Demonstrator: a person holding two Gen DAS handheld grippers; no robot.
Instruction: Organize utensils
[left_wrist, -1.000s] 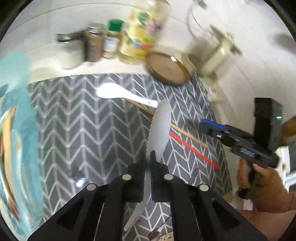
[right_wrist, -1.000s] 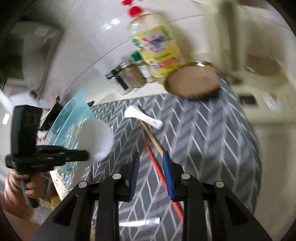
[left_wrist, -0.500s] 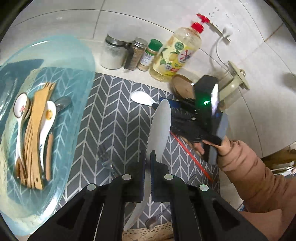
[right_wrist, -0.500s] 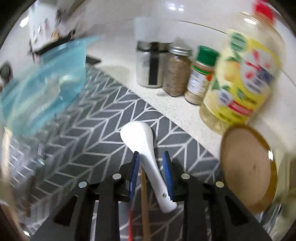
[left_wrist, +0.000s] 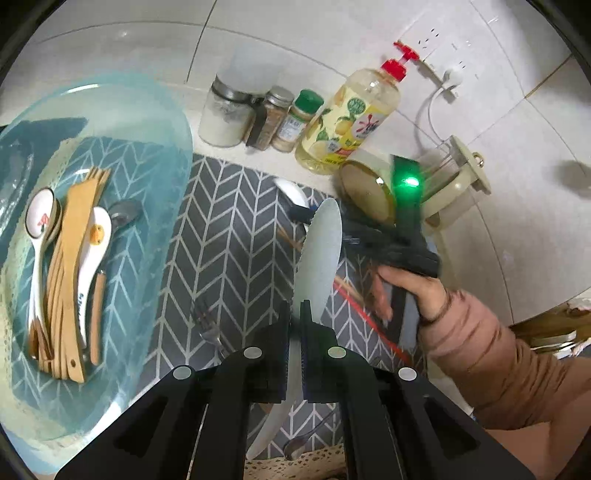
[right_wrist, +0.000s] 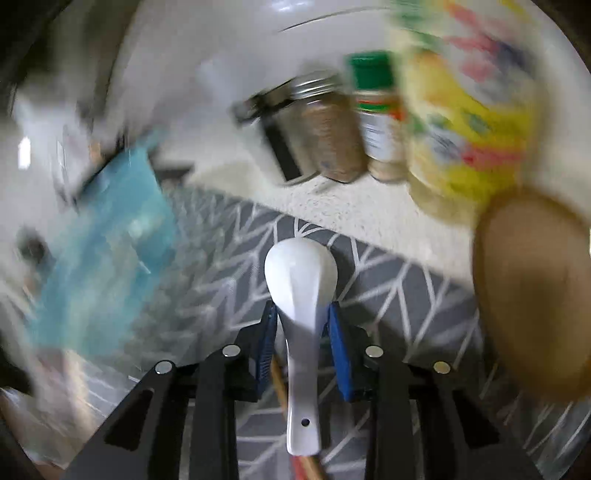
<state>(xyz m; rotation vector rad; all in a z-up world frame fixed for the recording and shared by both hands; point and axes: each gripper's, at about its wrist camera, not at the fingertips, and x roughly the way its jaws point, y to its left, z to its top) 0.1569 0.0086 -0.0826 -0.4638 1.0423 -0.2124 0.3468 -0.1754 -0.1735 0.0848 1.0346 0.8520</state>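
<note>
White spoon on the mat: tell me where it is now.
In the right wrist view the white spoon lies on the grey mat at centre, between the right gripper's open fingers, its bowl towards the spice jars.

Both wrist views angled down, close over mat (left_wrist: 229, 236); share white spoon (right_wrist: 301, 295).

White tiled wall (left_wrist: 303, 40), speckled countertop (right_wrist: 369, 221)

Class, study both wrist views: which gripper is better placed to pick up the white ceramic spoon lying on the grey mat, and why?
Right. The right gripper already straddles the white spoon with open jaws, while the left gripper is shut on a white knife.
</note>
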